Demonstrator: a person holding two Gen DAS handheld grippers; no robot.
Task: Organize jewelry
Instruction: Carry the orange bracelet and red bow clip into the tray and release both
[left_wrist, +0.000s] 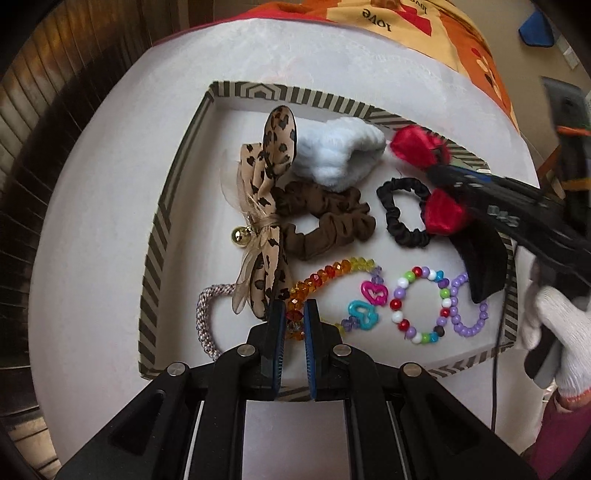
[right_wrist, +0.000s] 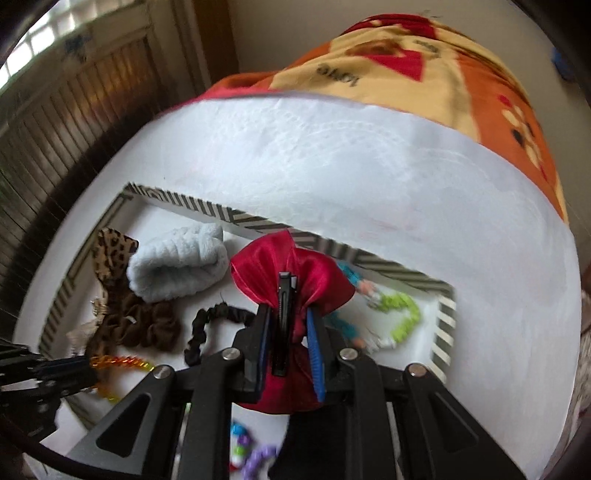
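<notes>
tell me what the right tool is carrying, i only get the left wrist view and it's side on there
Observer: The right tool is shut on the red bow, with the bow's black clip upright between the pads.
Operator: anything hidden behind it
Observer: Yes. A lime green bead piece and a teal one lie in the far right corner of the striped tray.
</notes>
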